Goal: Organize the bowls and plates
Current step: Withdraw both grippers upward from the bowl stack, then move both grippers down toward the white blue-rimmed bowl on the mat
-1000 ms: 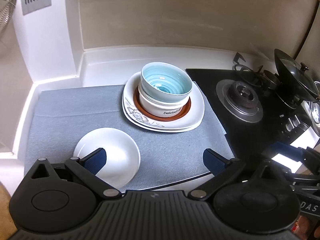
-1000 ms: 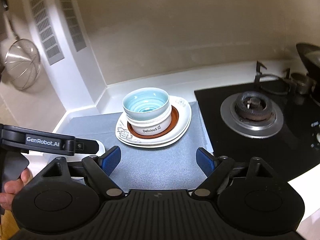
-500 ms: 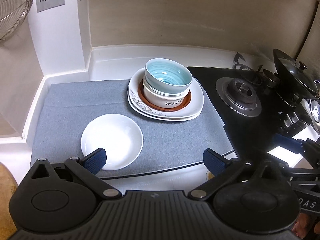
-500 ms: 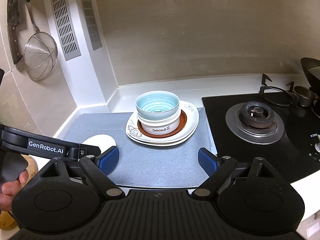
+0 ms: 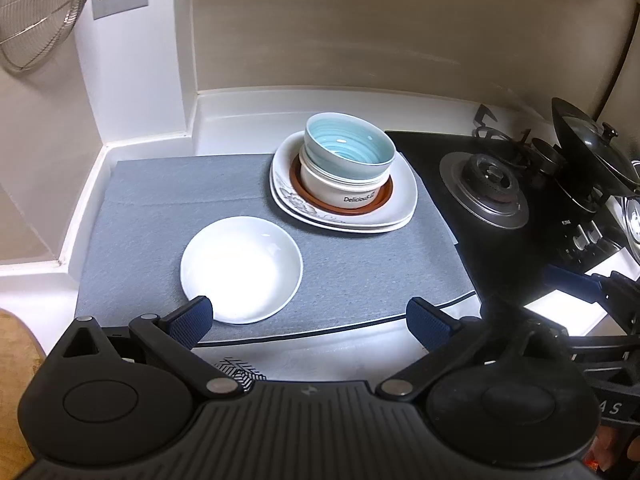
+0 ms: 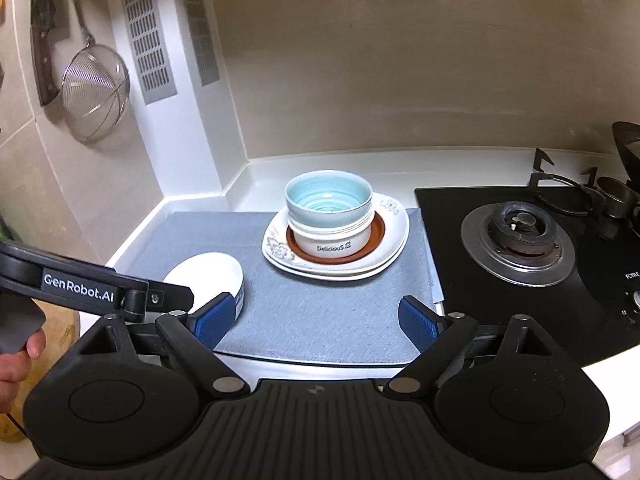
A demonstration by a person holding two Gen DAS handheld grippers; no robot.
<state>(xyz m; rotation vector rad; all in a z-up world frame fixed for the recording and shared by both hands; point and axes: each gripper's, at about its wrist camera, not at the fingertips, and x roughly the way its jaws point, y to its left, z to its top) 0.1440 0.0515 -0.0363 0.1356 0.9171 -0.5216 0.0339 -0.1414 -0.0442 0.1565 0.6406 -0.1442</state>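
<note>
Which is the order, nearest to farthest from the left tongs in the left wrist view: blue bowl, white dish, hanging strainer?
1. white dish, just ahead of the left tongs, by their left finger.
2. blue bowl, atop the stack, mid-mat.
3. hanging strainer, on the wall, upper left.

A pale blue bowl (image 5: 349, 151) ringed inside with darker blue spirals is seen stacked in a white bowl (image 5: 343, 190) lettered in black. A rust-brown saucer (image 5: 304, 192) and white plates (image 5: 400, 210) printed with grey flowers are seen beneath. A plain white dish (image 5: 241, 269) is seen on a grey mat (image 5: 160, 216). The gripper pads (image 5: 188, 322) are coloured dark blue.
</note>
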